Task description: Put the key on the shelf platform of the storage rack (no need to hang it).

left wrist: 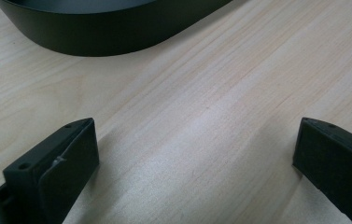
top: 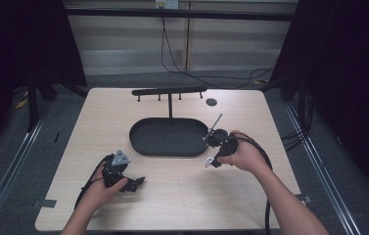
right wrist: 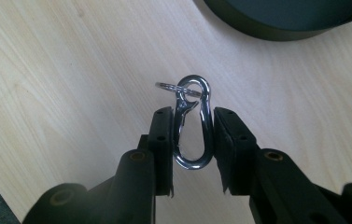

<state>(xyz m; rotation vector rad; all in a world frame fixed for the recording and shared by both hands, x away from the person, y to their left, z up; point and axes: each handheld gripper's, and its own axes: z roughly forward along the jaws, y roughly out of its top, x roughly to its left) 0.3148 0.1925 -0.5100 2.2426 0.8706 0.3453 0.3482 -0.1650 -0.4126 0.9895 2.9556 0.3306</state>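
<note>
A shiny metal snap hook (right wrist: 193, 122) with a small key ring (right wrist: 176, 87) through its top loop sits between the jaws of my right gripper (right wrist: 191, 119), which is shut on it above the wooden table. From above, the right gripper (top: 212, 161) hangs just right of the black oval tray (top: 143, 147), the hook dangling at its tip. My left gripper (top: 135, 183) rests low near the table's front left. Its jaws stand wide open (left wrist: 197, 149) with bare wood between them.
A black T-shaped rack (top: 170, 91) with short pegs stands behind the tray. A small dark round disc (top: 211, 102) lies at the back right of the table. Cables trail from both grippers off the front edge. The tray wall (left wrist: 108, 39) lies just ahead of the left gripper.
</note>
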